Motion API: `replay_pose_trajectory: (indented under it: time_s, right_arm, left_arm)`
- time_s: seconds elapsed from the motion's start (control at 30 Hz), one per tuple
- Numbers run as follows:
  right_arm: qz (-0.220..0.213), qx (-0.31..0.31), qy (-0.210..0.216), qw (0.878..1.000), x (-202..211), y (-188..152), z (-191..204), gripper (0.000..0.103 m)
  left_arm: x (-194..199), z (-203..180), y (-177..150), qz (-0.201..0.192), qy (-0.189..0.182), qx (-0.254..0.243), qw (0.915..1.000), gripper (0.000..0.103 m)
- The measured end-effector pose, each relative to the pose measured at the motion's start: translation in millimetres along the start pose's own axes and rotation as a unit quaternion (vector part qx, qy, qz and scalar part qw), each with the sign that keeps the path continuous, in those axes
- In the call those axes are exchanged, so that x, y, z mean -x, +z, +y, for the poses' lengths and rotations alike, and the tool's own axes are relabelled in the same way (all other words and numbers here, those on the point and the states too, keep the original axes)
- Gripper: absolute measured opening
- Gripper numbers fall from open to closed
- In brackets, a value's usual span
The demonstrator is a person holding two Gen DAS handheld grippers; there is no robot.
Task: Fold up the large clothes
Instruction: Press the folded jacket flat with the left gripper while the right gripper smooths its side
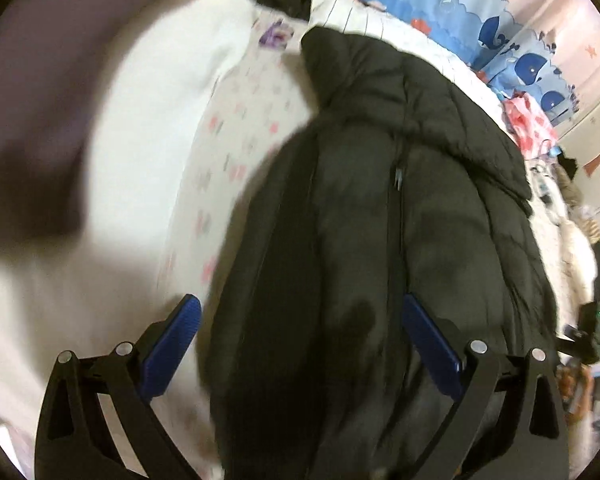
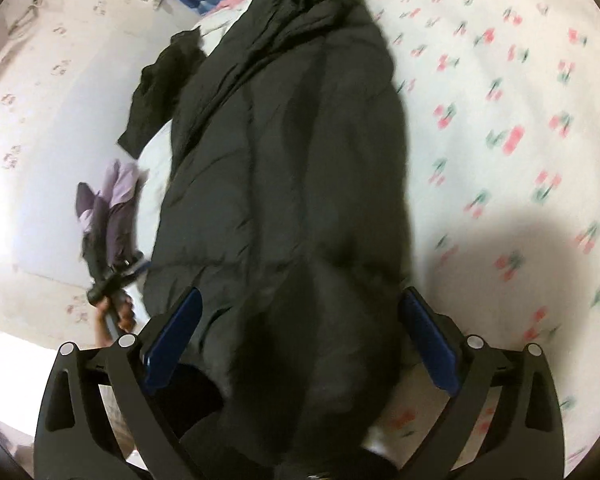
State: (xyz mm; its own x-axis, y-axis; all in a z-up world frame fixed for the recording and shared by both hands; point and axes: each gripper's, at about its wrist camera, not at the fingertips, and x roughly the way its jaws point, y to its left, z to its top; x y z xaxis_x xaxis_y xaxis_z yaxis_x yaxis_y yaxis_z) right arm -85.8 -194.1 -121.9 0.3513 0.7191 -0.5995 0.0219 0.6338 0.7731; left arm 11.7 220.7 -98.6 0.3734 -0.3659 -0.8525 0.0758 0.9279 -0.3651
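A large black puffer jacket (image 1: pixel 380 208) lies lengthwise on a white bed sheet (image 1: pixel 236 140) printed with small flowers, its zip facing up. My left gripper (image 1: pixel 300 300) hangs over the jacket's near end, open, its blue pads (image 1: pixel 176 340) spread wide with the padded cloth below and between them. In the right wrist view the same jacket (image 2: pixel 292 168) runs away from me across the cherry-print sheet (image 2: pixel 500 120). My right gripper (image 2: pixel 302 292) is open wide above its near end. A hand (image 2: pixel 120 316) holds the left gripper at the jacket's left side there, too blurred to read.
A blue whale-print pillow (image 1: pixel 480 12) and a striped white cloth (image 1: pixel 360 12) lie beyond the jacket's far end. A pink cloth (image 1: pixel 528 120) sits at the right. A small black garment (image 2: pixel 160 84) and a purple one (image 2: pixel 116 200) lie left of the jacket.
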Motion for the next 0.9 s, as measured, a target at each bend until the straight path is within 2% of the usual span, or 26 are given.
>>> replay_pose_trajectory:
  time_s: [0.13, 0.23, 0.33, 0.4, 0.6, 0.67, 0.77, 0.9]
  right_arm:
    - [0.009, -0.008, 0.030, 0.999, -5, -2, 9, 0.096]
    - [0.025, -0.001, 0.003, 1.000, -9, -6, 8, 0.096]
    - [0.031, -0.005, 0.018, 0.999, -6, -13, 7, 0.096]
    - [0.027, -0.005, 0.029, 0.999, -2, -15, 7, 0.096]
    - [0.008, -0.032, 0.064, 0.997, -1, -14, -4, 0.096]
    - [0.006, -0.032, 0.063, 0.997, -3, -16, -5, 0.096]
    - [0.005, -0.031, 0.070, 0.997, 0, -17, -5, 0.096]
    - [0.006, -0.016, 0.097, 0.995, 6, -22, -5, 0.096]
  left_arm:
    - [-2, 12, -31, 0.045, -0.077, 0.014, 0.9959, 0.096]
    - [-5, 13, -45, 0.059, -0.100, 0.016, 0.9931, 0.096]
    - [-6, 16, -53, 0.061, -0.092, 0.019, 0.9937, 0.096]
    - [3, 18, -52, 0.032, -0.078, 0.028, 0.9961, 0.096]
    - [24, 30, -30, -0.028, -0.125, 0.072, 0.9891, 0.096]
    - [16, 30, -19, -0.019, -0.134, 0.073, 0.9882, 0.096]
    - [-3, 29, -13, 0.007, -0.117, 0.072, 0.9905, 0.096]
    - [-11, 11, -16, 0.033, -0.153, 0.034, 0.9871, 0.096]
